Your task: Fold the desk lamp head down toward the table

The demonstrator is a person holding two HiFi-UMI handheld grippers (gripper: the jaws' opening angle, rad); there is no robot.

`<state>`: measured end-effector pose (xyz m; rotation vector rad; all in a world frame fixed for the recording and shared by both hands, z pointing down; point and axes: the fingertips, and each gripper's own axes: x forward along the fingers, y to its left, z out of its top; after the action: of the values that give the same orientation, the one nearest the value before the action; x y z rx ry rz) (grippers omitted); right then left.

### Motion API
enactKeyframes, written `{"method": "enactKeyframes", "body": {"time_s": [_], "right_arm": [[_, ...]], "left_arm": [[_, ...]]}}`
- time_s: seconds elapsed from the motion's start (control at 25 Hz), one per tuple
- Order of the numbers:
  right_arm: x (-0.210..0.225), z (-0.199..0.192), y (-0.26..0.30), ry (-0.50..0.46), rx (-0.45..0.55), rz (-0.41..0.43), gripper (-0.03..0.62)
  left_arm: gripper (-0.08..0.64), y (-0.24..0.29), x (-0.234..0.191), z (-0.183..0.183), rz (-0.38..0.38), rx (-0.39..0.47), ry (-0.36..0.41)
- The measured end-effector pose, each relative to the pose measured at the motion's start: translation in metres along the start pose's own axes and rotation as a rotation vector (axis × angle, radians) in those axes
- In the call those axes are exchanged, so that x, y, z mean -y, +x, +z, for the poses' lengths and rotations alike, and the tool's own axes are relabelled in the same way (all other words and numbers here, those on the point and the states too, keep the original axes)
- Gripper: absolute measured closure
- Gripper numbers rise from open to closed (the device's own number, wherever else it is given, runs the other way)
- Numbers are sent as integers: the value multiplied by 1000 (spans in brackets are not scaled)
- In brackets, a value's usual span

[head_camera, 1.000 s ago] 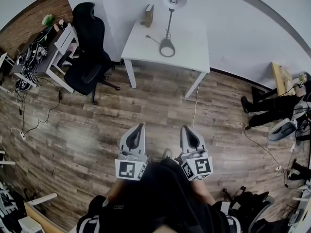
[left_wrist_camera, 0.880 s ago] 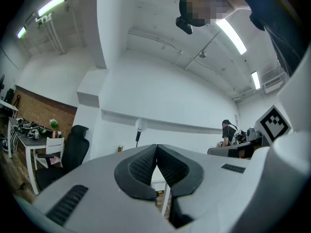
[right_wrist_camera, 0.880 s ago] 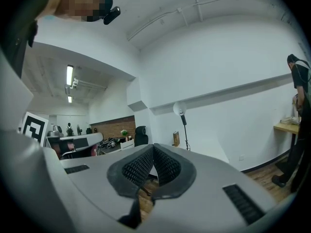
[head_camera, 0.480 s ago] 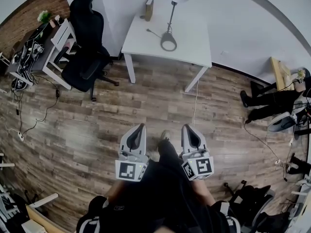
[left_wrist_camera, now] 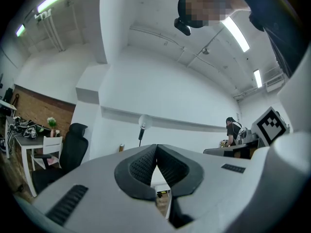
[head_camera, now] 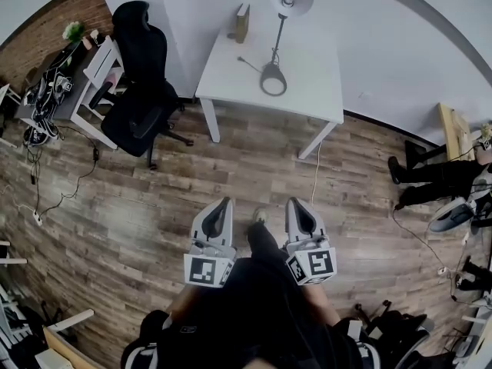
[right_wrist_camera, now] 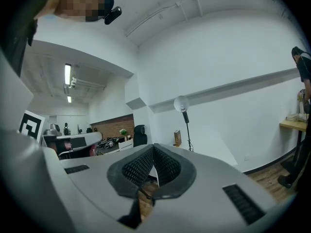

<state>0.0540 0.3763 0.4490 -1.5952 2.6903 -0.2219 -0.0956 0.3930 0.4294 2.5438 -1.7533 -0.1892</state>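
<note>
White counter [head_camera: 315, 83] carries desk lamp [head_camera: 277, 37], head raised, not yet folded. Left gripper [head_camera: 224, 203], right gripper [head_camera: 293, 204]: well apart from lamp, fingers pressed together, empty, probably idle pending approach.

Wood-plank floor [head_camera: 154, 198], white walls [head_camera: 400, 44], black office chair [head_camera: 142, 106].

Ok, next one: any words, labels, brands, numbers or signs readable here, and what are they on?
No text can be read in any view.
Cubes on the left gripper and right gripper: only black-and-white square marker patterns, no letters or numbers.
Brown book-like item on the white table: any print is too small to read.
</note>
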Motion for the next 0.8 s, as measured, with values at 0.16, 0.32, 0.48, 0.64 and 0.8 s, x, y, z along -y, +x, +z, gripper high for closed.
{"method": "enactKeyframes", "body": {"time_s": [0.16, 0.32, 0.48, 0.64, 0.8], "right_arm": [[31, 11, 40, 0, 10, 8, 580], [73, 18, 78, 8, 1, 14, 580], [109, 29, 113, 3, -2, 37, 580], [134, 38, 139, -6, 5, 63, 580], [144, 42, 161, -10, -1, 82, 580]], "left_arm": [[534, 54, -9, 2, -3, 2, 10], [534, 113, -7, 1, -10, -14, 19], [534, 160, -4, 2, -2, -21, 27], [534, 189, -5, 7, 25, -15, 28], [534, 210, -12, 10, 44, -11, 24]]}}
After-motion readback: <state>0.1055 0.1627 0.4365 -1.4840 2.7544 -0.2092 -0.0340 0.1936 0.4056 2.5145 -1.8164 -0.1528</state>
